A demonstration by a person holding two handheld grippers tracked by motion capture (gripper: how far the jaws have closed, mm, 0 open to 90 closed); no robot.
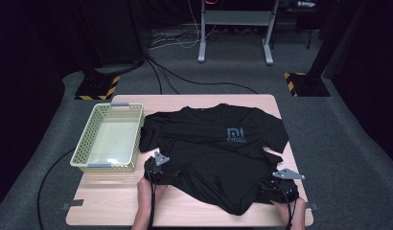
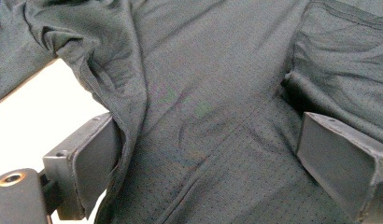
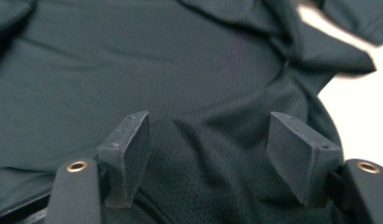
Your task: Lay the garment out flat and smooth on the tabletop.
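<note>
A black T-shirt (image 1: 218,148) with a grey chest logo (image 1: 236,134) lies face up on the wooden table (image 1: 108,196), its lower part bunched toward the near edge. My left gripper (image 1: 161,170) rests at the shirt's near-left hem. In the left gripper view its jaws (image 2: 203,123) stand wide apart, with mesh fabric (image 2: 217,56) lying loosely between them. At the near-right hem is my right gripper (image 1: 276,184). Its jaws (image 3: 208,119) are also spread, and the cloth (image 3: 133,60) beneath them is not pinched.
A pale green plastic basket (image 1: 84,143) stands empty on the table's left side, close to the shirt's left sleeve. Bare wood shows along the near edge and at the near left. Cables and stand bases lie on the floor beyond the table.
</note>
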